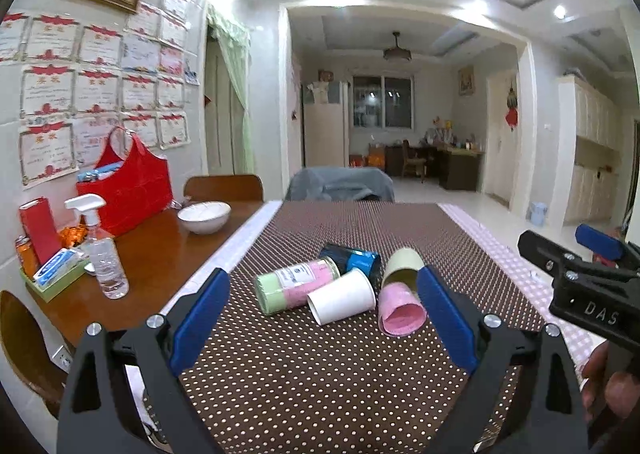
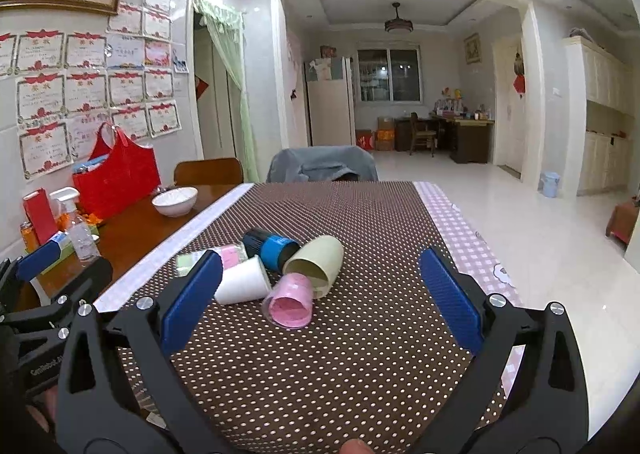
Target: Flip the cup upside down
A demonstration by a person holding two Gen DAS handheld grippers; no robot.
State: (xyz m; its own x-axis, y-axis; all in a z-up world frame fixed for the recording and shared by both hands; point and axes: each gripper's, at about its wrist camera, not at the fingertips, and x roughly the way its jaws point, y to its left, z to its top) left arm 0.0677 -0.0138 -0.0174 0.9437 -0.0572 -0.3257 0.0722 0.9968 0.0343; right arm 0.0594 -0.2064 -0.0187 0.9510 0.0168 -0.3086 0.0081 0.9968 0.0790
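Several cups lie on their sides in a cluster on the brown dotted cloth (image 1: 320,374): a white paper cup (image 1: 342,302) (image 2: 242,282), a pink cup (image 1: 400,312) (image 2: 290,306), a beige cup (image 1: 402,266) (image 2: 316,268), a blue-black cup (image 1: 354,260) (image 2: 272,246) and a green-pink cup (image 1: 294,284) (image 2: 224,256). My left gripper (image 1: 322,318) is open and empty, short of the cluster. My right gripper (image 2: 320,294) is open and empty, also short of it; it shows at the right edge of the left wrist view (image 1: 560,250).
On the wooden table to the left stand a white bowl (image 1: 204,215) (image 2: 175,201), a spray bottle (image 1: 104,254), a red bag (image 1: 128,189) and small boxes. A chair with a grey jacket (image 1: 340,183) stands at the far end. A checked cloth (image 2: 468,246) edges the right side.
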